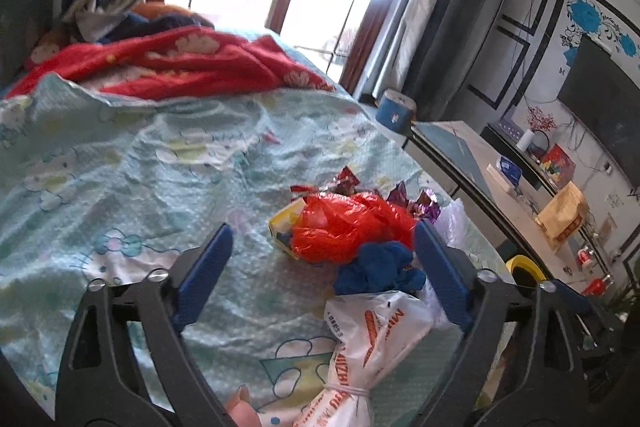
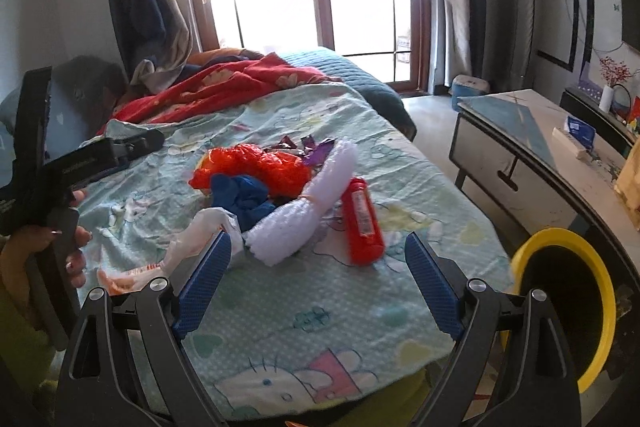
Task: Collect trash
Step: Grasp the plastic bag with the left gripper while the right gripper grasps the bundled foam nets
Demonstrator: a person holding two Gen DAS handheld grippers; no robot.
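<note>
A heap of trash lies on the light green bedsheet (image 1: 120, 167): a crumpled orange plastic bag (image 1: 348, 227) (image 2: 260, 167), a blue cloth-like wad (image 1: 380, 267) (image 2: 240, 195), a white printed bag (image 1: 372, 339) (image 2: 200, 239), purple candy wrappers (image 1: 424, 205) (image 2: 312, 145) and a yellow box (image 1: 282, 223). Beside the heap lie a white bubble-wrap roll (image 2: 304, 211) and a red bottle (image 2: 362, 223). My left gripper (image 1: 322, 239) is open just short of the heap, with the orange bag and blue wad between its fingers, untouched. My right gripper (image 2: 319, 245) is open before the roll and bottle.
A yellow-rimmed bin (image 2: 602, 307) (image 1: 524, 261) stands off the bed's right corner. A low table (image 2: 520, 147) with clutter runs along the right. A red blanket (image 1: 180, 67) is bunched at the bed's far end. A hand (image 2: 76, 259) holds the left tool's black body.
</note>
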